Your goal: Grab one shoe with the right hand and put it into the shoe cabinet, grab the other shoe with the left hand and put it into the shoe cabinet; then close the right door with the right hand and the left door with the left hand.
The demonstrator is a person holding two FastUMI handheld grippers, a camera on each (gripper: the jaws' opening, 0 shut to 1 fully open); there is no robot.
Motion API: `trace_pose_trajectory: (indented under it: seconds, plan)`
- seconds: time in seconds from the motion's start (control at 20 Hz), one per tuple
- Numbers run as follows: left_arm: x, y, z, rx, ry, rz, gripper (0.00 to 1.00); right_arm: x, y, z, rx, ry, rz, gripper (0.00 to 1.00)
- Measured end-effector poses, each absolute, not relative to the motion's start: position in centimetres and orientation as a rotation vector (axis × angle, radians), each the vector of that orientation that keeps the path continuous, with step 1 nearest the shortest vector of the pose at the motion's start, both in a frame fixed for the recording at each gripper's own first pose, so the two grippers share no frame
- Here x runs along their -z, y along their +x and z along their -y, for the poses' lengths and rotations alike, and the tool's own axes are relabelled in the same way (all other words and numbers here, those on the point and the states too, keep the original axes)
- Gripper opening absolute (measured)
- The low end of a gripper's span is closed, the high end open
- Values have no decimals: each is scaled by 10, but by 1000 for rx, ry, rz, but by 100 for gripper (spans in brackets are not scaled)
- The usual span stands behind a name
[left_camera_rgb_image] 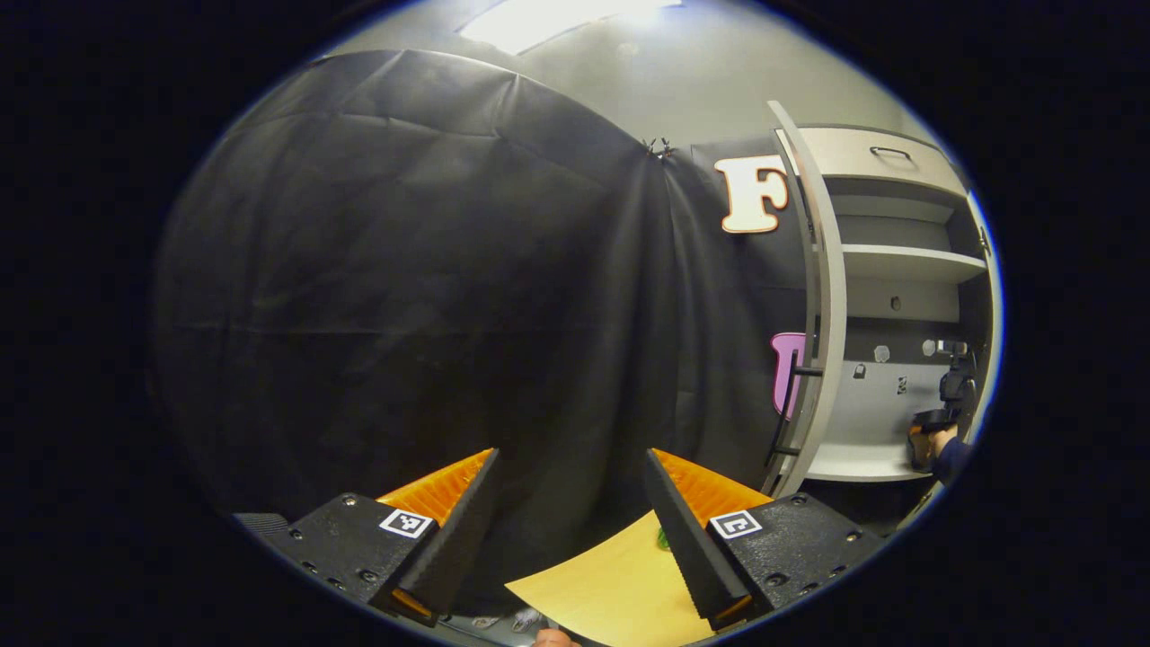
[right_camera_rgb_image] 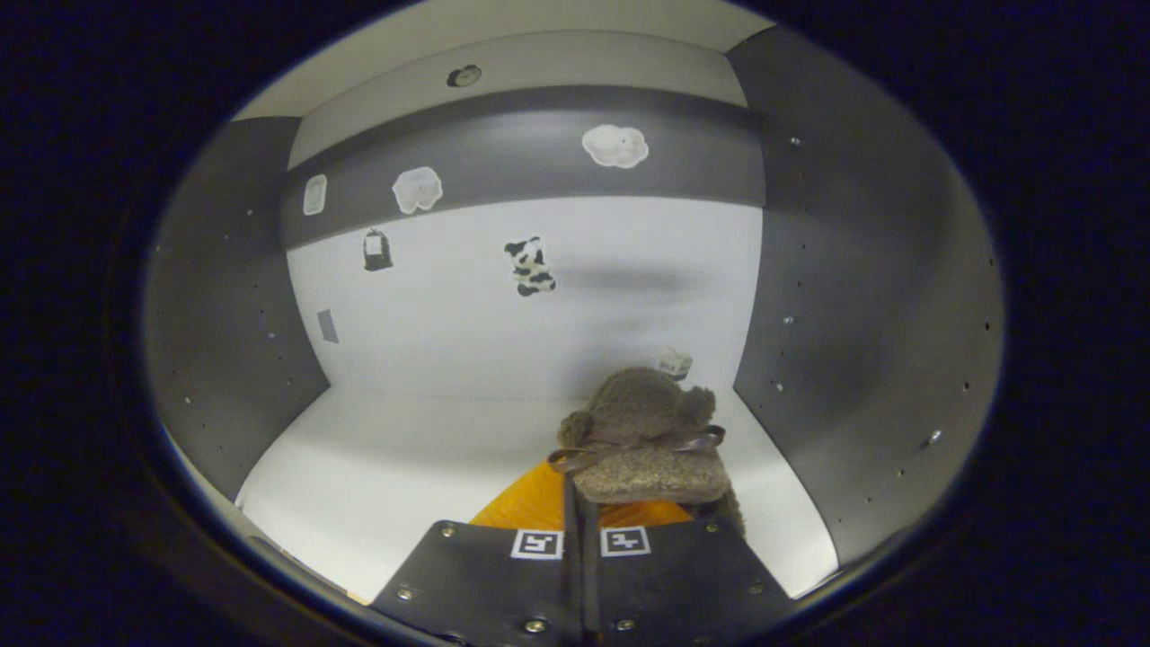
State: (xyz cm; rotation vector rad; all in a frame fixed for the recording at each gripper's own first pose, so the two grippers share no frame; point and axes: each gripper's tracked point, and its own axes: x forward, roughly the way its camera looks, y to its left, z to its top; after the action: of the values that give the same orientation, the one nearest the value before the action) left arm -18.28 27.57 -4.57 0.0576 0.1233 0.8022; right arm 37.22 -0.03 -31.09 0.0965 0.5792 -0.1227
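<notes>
Right gripper [right_camera_rgb_image: 579,503] inside the shoe cabinet [right_camera_rgb_image: 503,314], fingers pressed together on the edge of a fuzzy brown shoe [right_camera_rgb_image: 645,436] with a ribbon bow. Shoe at 6 o'clock in the right gripper view, over the white bottom shelf [right_camera_rgb_image: 377,458], toward the right side wall. Stickers [right_camera_rgb_image: 530,265] on the back panel at 12 o'clock.

Left gripper [left_camera_rgb_image: 570,530] spread wide, holding nothing, above a light wooden surface [left_camera_rgb_image: 611,589]. Cabinet [left_camera_rgb_image: 898,305] at 3 o'clock, left door [left_camera_rgb_image: 822,296] standing open. Other gripper [left_camera_rgb_image: 952,395] and hand [left_camera_rgb_image: 939,442] low at the cabinet's right edge.
</notes>
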Motion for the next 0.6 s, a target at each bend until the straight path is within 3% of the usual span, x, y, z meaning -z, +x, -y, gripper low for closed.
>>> trace_pose_trajectory:
  seconds: [0.2,0.35,0.4,0.45,0.55,0.6]
  plan:
    - [45,-182,-271,-781,47,-125,93,314,374,3,138,132,-601,0]
    - [45,-179,-261,-746,49,-118,96,312,372,-2,114,194,-627,7]
    - [45,-174,-254,-732,51,-115,96,309,371,-6,97,221,-629,11]
    - [43,-169,-250,-718,51,-109,93,305,370,-7,92,232,-629,31]
    - [39,-162,-243,-687,50,-96,93,297,361,-8,86,237,-629,51]
    - [38,-159,-238,-668,50,-91,93,292,355,-9,78,233,-628,51]
